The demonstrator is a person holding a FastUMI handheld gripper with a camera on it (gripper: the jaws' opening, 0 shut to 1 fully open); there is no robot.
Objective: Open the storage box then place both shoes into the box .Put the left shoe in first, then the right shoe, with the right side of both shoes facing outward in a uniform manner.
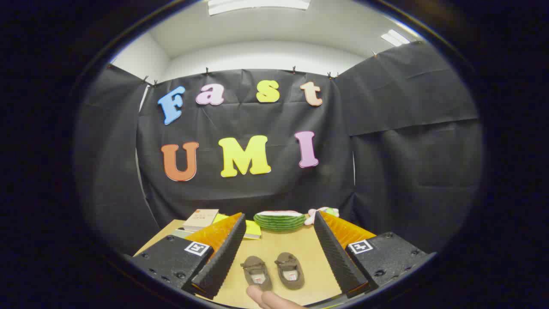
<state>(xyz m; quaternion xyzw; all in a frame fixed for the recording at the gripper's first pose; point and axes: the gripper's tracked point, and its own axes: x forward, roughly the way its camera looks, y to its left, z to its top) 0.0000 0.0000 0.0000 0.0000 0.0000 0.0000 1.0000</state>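
So here's where I'm at: my gripper (279,253) is spread wide, both fingers released and gripping nothing, just hanging over the wooden table (274,244). The two little brown shoes sit right between my fingers, down low toward my end of the table, side by side and nearly touching each other. Left-hand shoe (256,272) is closer to my left finger, right-hand shoe (290,270) closer to my right one, but neither finger touches either shoe, there's clear tabletop on both sides. Both are lying sole-down with the openings facing up, toes pointing away from me, so I'm looking into the insoles.

A person's fingertip (268,299) pokes in just below the shoes, close to the heel of the left-hand one.

Beyond my fingertips, at the far side of the table against the black cloth, there's a watermelon-slice plush (279,221) more or less straight ahead between my fingers. Just past my right fingertip is a small pink and green soft toy (321,213). Past my left fingertip, a book (200,219) lies on a stack with something yellow (252,229) underneath.
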